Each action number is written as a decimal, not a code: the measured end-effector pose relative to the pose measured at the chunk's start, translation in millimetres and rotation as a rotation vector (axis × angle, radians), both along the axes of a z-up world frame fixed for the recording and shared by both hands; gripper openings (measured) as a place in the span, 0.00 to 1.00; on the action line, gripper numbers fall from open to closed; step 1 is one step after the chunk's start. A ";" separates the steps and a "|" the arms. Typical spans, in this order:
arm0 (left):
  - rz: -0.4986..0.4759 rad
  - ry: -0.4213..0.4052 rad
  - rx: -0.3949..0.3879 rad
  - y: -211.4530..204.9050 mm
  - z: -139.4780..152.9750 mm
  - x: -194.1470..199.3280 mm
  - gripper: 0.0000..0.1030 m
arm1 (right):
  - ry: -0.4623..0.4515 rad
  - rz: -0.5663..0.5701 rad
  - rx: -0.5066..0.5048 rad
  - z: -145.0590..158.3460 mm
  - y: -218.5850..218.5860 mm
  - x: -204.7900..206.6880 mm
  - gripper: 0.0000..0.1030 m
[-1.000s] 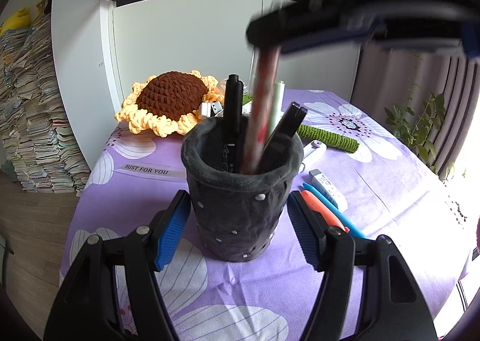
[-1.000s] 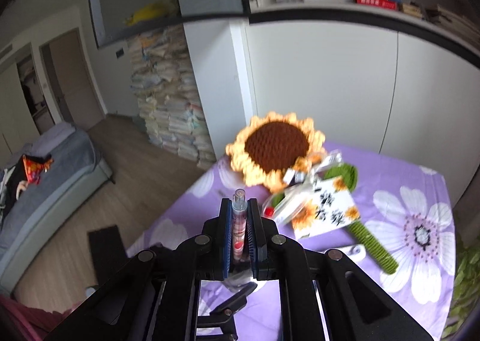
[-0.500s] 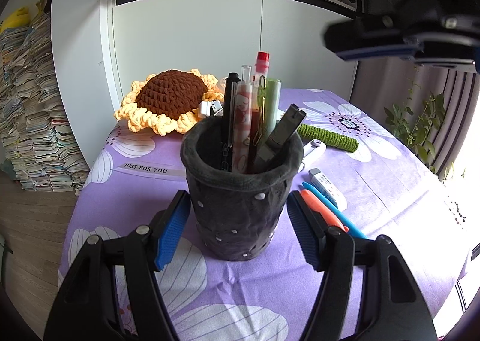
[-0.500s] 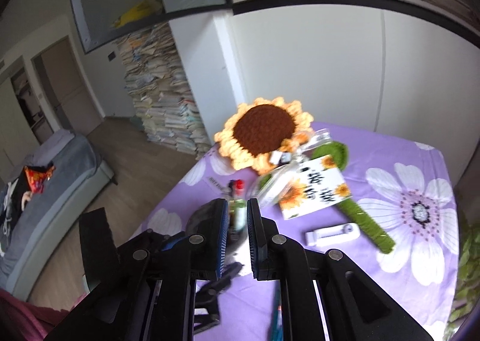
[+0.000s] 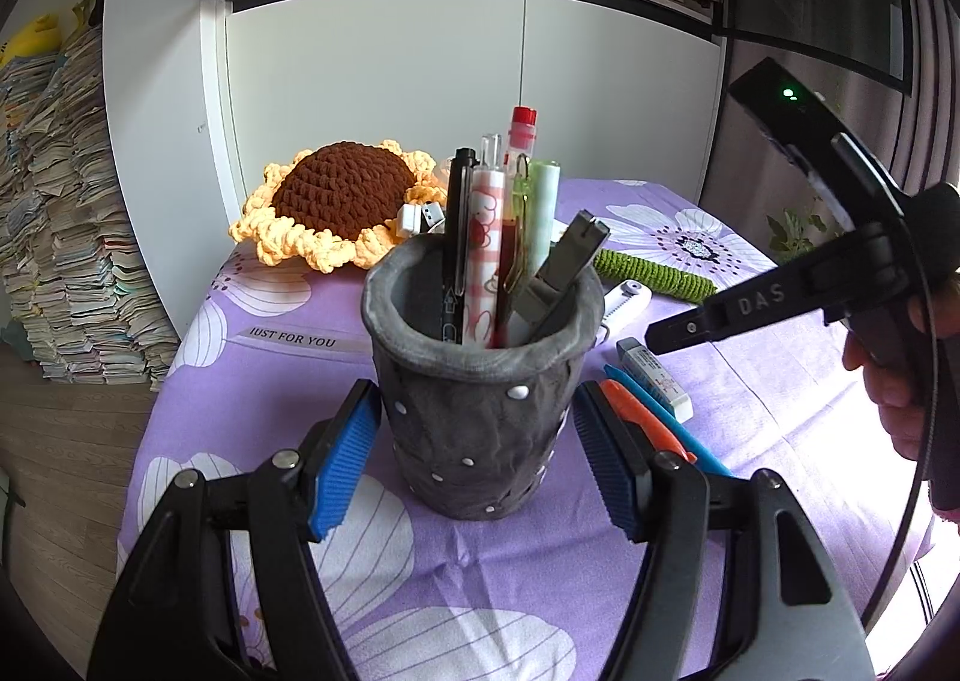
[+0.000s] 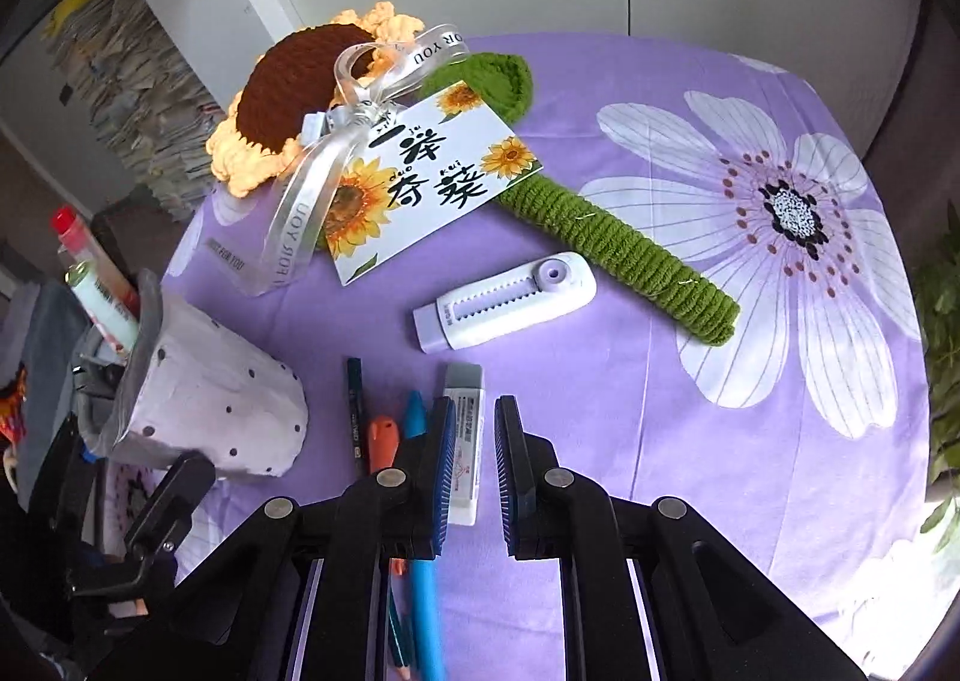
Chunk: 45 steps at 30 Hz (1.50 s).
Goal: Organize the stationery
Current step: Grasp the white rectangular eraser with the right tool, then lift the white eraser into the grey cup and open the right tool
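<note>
Flanking the grey pen holder (image 5: 480, 399) at 6 o'clock, left gripper (image 5: 477, 462) clamps its sides, pens inside; right gripper (image 6: 470, 459), nearly closed, empty, above eraser (image 6: 465, 429); correction tape (image 6: 507, 302), crocheted sunflower (image 6: 294, 87) toward 12.

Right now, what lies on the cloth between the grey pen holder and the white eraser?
Three pens lie there, seen in the right wrist view: a thin black pen, an orange pen and a blue pen.

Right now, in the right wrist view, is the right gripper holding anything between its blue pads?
No, the right gripper is empty, with only a white eraser on the purple cloth below.
</note>
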<state>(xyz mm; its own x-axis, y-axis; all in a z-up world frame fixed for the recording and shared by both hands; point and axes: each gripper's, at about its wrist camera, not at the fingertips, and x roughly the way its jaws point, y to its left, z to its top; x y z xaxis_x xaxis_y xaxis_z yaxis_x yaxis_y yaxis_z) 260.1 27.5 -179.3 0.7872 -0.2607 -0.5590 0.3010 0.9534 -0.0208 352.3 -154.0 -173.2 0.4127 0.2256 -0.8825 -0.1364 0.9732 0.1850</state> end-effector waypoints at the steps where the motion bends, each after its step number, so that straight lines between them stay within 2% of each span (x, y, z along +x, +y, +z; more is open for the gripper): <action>1: 0.000 0.000 0.000 -0.2 0.0 0.2 0.64 | 0.008 -0.005 0.007 -1.2 -0.1 3.8 0.11; 7: 0.000 0.000 0.000 0.0 0.0 0.1 0.64 | 0.049 0.002 0.015 -11.7 6.6 13.6 0.13; 11: 0.000 0.000 0.000 -0.2 0.0 0.3 0.64 | 0.057 0.004 0.013 -15.0 12.2 18.5 0.30; 17: 0.001 0.000 0.000 -0.2 0.0 0.2 0.65 | 0.044 0.032 -0.036 -16.2 19.8 21.9 0.30; 18: 0.000 0.000 -0.001 -0.2 0.0 0.3 0.65 | 0.041 0.038 -0.045 -15.9 21.1 21.7 0.27; 19: 0.000 0.000 -0.001 -0.1 0.0 0.3 0.65 | 0.034 0.041 -0.054 -15.7 22.1 22.1 0.17; 25: 0.001 0.000 0.000 0.2 0.0 0.0 0.65 | -0.004 0.054 -0.063 -6.4 19.8 14.7 0.17; 31: -0.001 -0.002 -0.003 -0.6 0.0 0.1 0.65 | -0.004 0.012 -0.100 -10.4 2.8 13.3 0.17; 34: -0.002 -0.002 -0.002 -1.2 -0.1 -0.1 0.65 | -0.023 -0.018 -0.060 -2.4 -11.3 7.0 0.17; 37: -0.001 -0.002 -0.002 -1.2 -0.1 0.0 0.65 | -0.101 -0.021 0.014 24.1 -20.3 -8.6 0.17; 39: -0.002 -0.002 -0.002 -1.3 -0.1 0.1 0.65 | -0.185 0.006 0.069 51.2 -18.3 -23.8 0.17; 45: -0.002 -0.002 -0.002 -1.3 -0.1 0.1 0.65 | -0.451 0.161 0.175 130.3 21.5 -73.2 0.16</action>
